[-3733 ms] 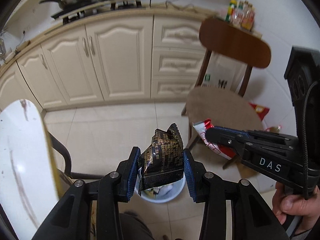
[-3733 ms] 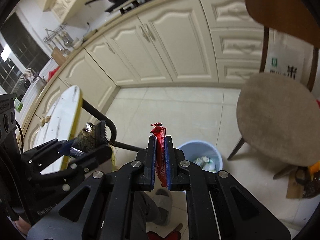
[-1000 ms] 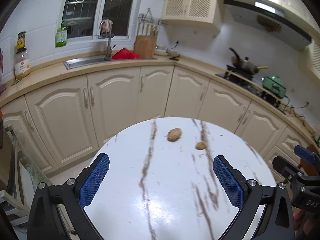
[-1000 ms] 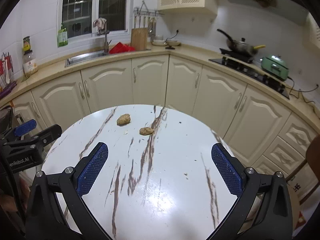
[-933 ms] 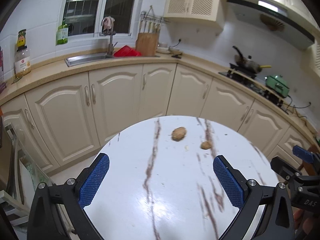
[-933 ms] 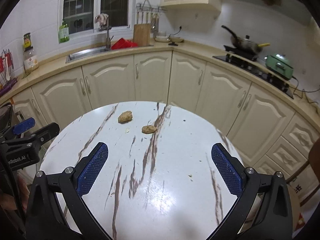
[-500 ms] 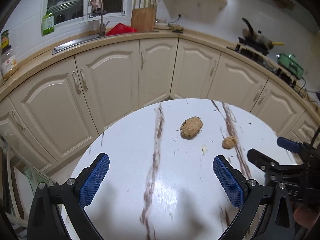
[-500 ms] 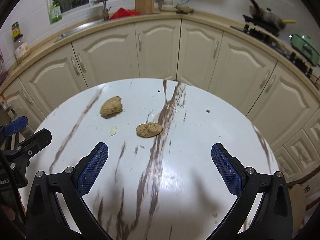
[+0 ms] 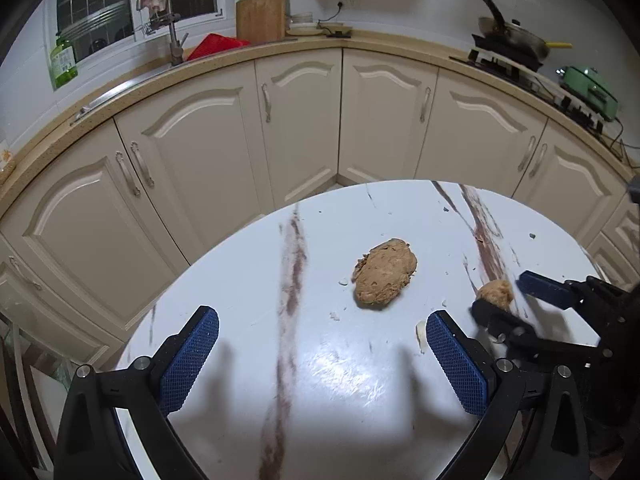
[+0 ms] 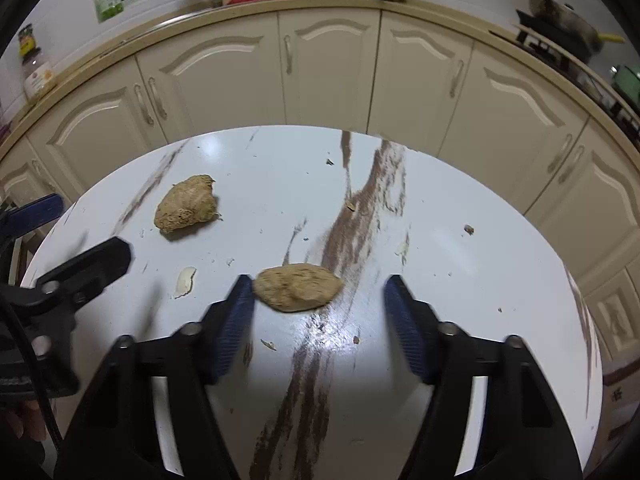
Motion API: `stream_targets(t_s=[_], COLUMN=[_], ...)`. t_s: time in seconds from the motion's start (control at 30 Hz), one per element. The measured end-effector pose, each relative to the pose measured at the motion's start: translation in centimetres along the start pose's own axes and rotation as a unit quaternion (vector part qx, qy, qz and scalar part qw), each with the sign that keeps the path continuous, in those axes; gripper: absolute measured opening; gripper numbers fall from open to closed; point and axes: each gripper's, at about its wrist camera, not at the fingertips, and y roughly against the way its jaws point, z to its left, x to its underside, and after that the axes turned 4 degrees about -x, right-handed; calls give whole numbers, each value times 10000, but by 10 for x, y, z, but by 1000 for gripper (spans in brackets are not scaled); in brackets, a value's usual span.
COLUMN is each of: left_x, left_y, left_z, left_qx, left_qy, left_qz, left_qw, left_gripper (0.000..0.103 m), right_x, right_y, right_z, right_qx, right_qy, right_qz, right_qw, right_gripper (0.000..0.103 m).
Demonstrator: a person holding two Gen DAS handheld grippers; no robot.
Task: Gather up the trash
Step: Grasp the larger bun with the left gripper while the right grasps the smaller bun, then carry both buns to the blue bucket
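Note:
Two brown crumbly lumps of food waste lie on the round white marble table [image 9: 240, 280]. The bigger lump [image 9: 385, 272] lies ahead and right of my open, empty left gripper [image 9: 322, 354]; it also shows in the right wrist view [image 10: 186, 204]. The smaller lump [image 10: 298, 287] sits between the tips of my open right gripper [image 10: 320, 304], close to its left finger. In the left wrist view the smaller lump [image 9: 495, 294] sits between the right gripper's fingers [image 9: 540, 289]. Crumbs and pale flakes [image 10: 185, 280] are scattered around.
Cream kitchen cabinets [image 9: 304, 128] curve behind the table, with a sink tap [image 9: 170, 36], knife block [image 9: 260, 20], a pan on the stove [image 9: 508, 40] and a green appliance [image 9: 590, 86] on the counter. The table edge [image 10: 576, 280] drops off at right.
Both grippers have moved forward and down toward the table. The right gripper has narrowed and now straddles the smaller lump. Earlier, both held snack wrappers over a bin.

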Motion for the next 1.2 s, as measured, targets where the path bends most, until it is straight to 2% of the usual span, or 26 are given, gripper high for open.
stream_targets(t_s=[0.03, 0.3, 0.4, 0.47, 0.5, 0.53, 0.57, 0.6, 0.63, 0.67, 0.77, 0.93, 1.03, 1.2], left_x=[-1, -15, -20, -25, -29, -30, -32, -33, -34, -35, -36, -28, -21, 0], left_y=[-5, -46, -67, -76, -79, -81, -84, -86, -87, -88, -95, -94, -83, -43], left_z=[-2, -19, -29, -30, -30, -29, -28, -28, -28, -29, -31, -30, -30, -32], left_qx=[7, 37, -69, 127, 145, 134, 167, 190, 230, 275, 519, 652, 686, 777], left_qy=[-10, -154, -266, -185, -141, -105, -71, -43, -29, -18, 36, 114, 134, 60], left_qz=[24, 177, 315, 311, 293, 265, 213, 185, 135, 122, 147, 125, 59, -164], left_qw=[10000, 9997, 9991, 9993, 9994, 9995, 9996, 9996, 9996, 9995, 9985, 9977, 9975, 9968], left_gripper=[102, 102, 101, 96, 90, 80, 75, 62, 39, 27, 28, 27, 27, 27], right_x=[0, 3, 6, 6, 6, 7, 7, 8, 8, 8, 10, 19, 26, 39], right_y=[1, 7, 14, 18, 22, 24, 27, 30, 32, 34, 40, 49, 56, 78], right_z=[-1, -20, -27, -31, -34, -35, -38, -40, -42, -45, -49, -50, -50, -51], right_qx=[-33, -425, -481, -496, -493, -481, -472, -472, -471, -476, -465, -451, -476, -561], right_qy=[26, -199, -284, -321, -341, -347, -365, -391, -409, -421, -474, -504, -543, -640], right_qz=[-31, -75, -136, -171, -199, -217, -235, -248, -262, -279, -296, -303, -316, -443], right_qw=[10000, 9989, 9983, 9981, 9980, 9980, 9979, 9978, 9977, 9976, 9974, 9973, 9969, 9954], right_gripper=[41, 40, 40, 40, 40, 40, 40, 40, 33, 31, 31, 31, 31, 31])
